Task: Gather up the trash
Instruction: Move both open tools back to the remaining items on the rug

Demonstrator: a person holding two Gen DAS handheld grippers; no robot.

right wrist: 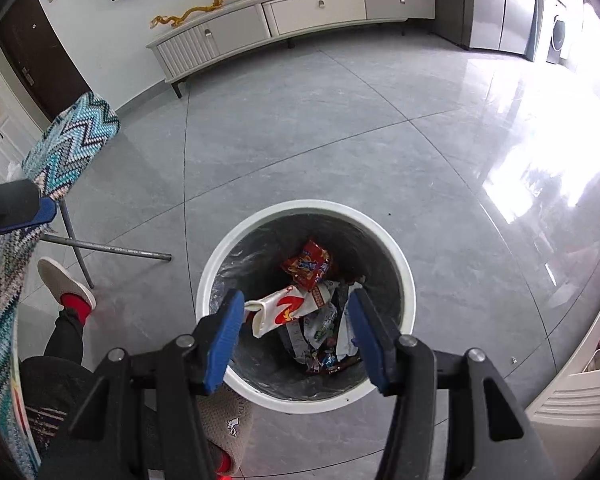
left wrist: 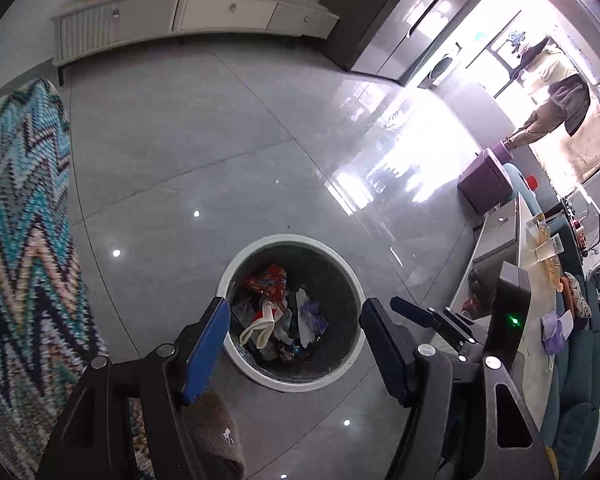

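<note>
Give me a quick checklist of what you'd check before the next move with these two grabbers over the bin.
1. Right gripper empty: ok, its fingers are spread with nothing between them.
2. Left gripper empty: ok, also open and holding nothing.
3. Trash landed inside the trash bin: ok, the red snack wrapper and white carton lie in it.
4. Bin upright on the floor: ok.
5. Nothing in the way: not ok, a slippered foot sits right by the rim.
6. More trash left: cannot tell; papers lie on the side table, but whether they are trash is unclear.
</note>
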